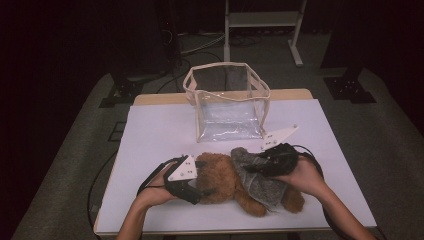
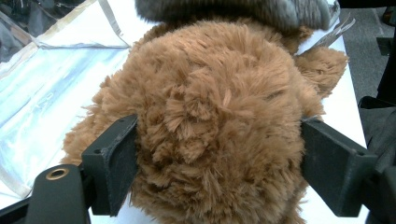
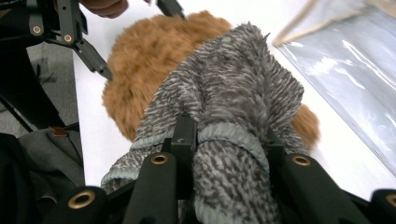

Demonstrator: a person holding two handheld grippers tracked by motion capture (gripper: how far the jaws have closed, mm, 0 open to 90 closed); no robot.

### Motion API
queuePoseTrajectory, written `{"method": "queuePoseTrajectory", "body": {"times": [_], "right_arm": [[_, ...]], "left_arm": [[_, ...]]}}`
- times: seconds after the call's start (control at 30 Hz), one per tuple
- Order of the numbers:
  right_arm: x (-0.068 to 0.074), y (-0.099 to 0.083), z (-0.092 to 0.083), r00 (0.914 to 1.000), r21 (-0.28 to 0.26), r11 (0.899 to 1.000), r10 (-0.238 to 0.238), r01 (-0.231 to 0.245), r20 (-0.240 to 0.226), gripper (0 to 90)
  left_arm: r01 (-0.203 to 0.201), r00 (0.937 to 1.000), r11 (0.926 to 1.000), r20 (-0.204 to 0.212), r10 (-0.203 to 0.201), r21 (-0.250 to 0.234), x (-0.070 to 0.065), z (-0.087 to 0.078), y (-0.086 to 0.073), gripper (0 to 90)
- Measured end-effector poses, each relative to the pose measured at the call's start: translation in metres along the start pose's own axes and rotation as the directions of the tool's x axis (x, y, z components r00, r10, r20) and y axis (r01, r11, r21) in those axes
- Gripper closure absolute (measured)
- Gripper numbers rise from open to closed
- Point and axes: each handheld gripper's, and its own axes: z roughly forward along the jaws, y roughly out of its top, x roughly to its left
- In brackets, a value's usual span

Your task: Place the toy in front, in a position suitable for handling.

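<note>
Left gripper view: teddy bear (image 2: pixel 219 126) clamped between jaws.

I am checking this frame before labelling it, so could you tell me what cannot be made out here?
- Teddy bear: its face, hidden in the high view by the left gripper.
- Grey sweater: its lower part, cut off by the right gripper view's bottom edge.
- Clear bag: contents unclear through glare.

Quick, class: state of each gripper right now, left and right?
Left gripper: closed on the teddy bear.
Right gripper: closed on the bear's grey sweater.
</note>
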Motion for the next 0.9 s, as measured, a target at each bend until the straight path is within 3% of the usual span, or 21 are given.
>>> {"method": "queuePoseTrajectory", "body": {"times": [0.23, 0.37, 0.47, 0.53, 0.7, 0.8, 0.9], "right_arm": [[-0.01, -0.014, -0.024, 0.9972, -0.011, 0.999, 0.031, -0.031, 0.068, 67.0], [-0.011, -0.019, -0.022, 0.997, -0.045, 0.998, 0.054, -0.052, 0.055, 67.2], [-0.006, -0.01, -0.02, 0.9981, -0.084, 0.995, 0.056, -0.054, 0.026, 67.4], [0.001, 0.001, -0.014, 0.9993, -0.098, 0.995, 0.038, -0.037, 0.004, 67.6], [0.015, 0.019, 0.017, 0.9995, -0.075, 0.997, -0.01, 0.007, -0.03, 67.6], [0.019, 0.018, 0.032, 0.9995, -0.039, 0.999, -0.021, 0.021, -0.024, 67.7], [0.016, 0.013, 0.03, 0.9998, -0.027, 0.999, -0.018, 0.017, -0.011, 68.3]], "left_arm": [[0.005, 1.0, 1.0, 0.007, -0.005, -0.006, 0.001, -0.001, 0.001, 24.1], [0.026, 0.9997, 0.9995, 0.002, -0.026, -0.019, 0.001, -0.001, 0.0, 31.0], [0.033, 0.9994, 0.999, 0.005, -0.033, -0.029, 0.002, 0.002, 0.001, 32.7], [0.04, 0.9992, 0.9985, 0.006, -0.04, -0.039, 0.002, 0.004, 0.003, 32.7], [0.029, 0.9996, 0.9987, -0.003, -0.029, -0.042, 0.001, 0.008, 0.004, 32.6], [0.029, 0.9996, 0.9991, -0.005, -0.029, -0.032, 0.001, 0.005, 0.002, 29.7], [0.041, 0.9991, 0.9986, -0.004, -0.041, -0.032, 0.002, -0.002, -0.002, 28.9]]}}
